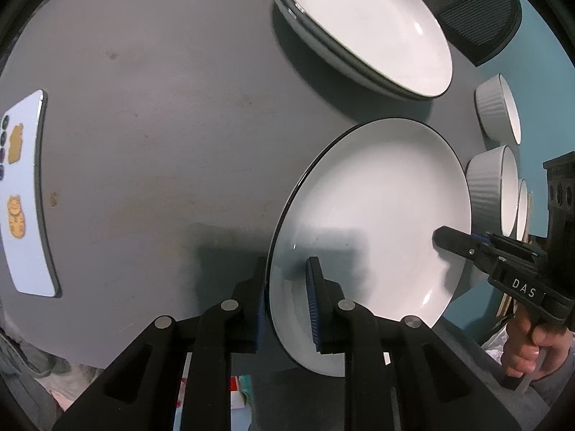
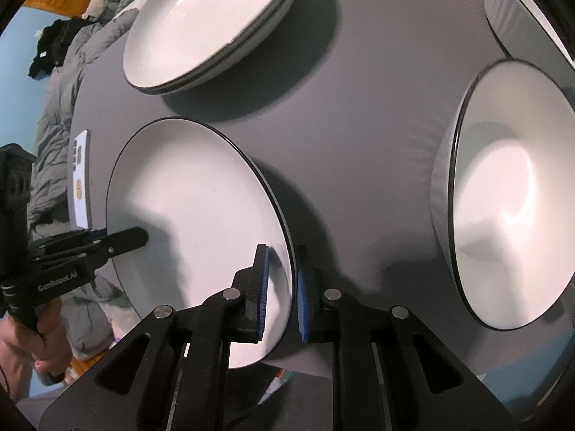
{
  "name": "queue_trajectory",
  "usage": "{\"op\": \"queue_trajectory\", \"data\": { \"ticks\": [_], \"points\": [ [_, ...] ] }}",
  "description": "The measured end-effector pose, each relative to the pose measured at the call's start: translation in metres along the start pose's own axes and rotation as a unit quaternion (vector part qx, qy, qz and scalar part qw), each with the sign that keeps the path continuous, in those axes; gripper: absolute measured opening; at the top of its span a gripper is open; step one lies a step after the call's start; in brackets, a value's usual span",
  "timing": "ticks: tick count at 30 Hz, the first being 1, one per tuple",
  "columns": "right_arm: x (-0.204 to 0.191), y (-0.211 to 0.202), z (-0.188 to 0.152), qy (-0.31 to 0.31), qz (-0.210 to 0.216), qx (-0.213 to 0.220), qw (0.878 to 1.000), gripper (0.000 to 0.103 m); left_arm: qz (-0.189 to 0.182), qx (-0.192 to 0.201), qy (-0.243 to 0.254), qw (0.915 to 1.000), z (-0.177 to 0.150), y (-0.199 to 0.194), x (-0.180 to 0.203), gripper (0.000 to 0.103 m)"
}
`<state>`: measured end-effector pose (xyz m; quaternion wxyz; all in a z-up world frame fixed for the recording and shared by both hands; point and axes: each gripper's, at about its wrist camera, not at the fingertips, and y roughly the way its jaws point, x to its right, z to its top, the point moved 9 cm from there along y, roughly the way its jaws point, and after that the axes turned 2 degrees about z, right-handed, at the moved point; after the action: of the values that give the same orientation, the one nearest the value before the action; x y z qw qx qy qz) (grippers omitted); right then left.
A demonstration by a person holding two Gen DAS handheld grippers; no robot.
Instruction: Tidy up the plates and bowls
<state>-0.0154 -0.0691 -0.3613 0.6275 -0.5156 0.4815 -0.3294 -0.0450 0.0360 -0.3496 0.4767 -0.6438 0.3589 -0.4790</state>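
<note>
Together, the left tongs and right tongs clenched their ribbed blue pads on opposite rims of a round, glossy white plate with a thin black edge, just above the matte grey desk, near stacked plates and ribbed bowls.

Both grippers are matte black, angular linkages with cut-out slots, round silver pivot pins at the joints and ribbed blue pads lining the inner faces of the fingers. The left gripper carries white "GenRobot.AI" lettering along its side and small silver screws near its tip, above a ribbed black handle. The right gripper bears white "DAS" letters on its body, a blue strip behind its finger and a black pistol-style handle.
</note>
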Motion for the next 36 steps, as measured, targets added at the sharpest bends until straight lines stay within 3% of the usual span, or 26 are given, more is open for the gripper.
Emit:
{"op": "queue_trajectory", "data": {
  "ticks": [14, 25, 36],
  "points": [
    [-0.01, -0.046, 0.042, 0.0, 0.009, 0.032, 0.999, 0.013, -0.014, 0.029, -0.001, 0.9995, 0.039, -0.044, 0.009, 0.02],
    [-0.018, -0.042, 0.105, -0.006, 0.01, 0.041, 0.999, 0.013, 0.011, 0.062, 0.019, 0.9978, 0.109, -0.063, 0.011, 0.02],
    [-0.013, -0.03, 0.16, -0.004, 0.01, 0.029, 1.0, 0.014, 0.029, 0.061, 0.008, 0.9977, 0.157, -0.055, 0.007, 0.021]
  ]
}}
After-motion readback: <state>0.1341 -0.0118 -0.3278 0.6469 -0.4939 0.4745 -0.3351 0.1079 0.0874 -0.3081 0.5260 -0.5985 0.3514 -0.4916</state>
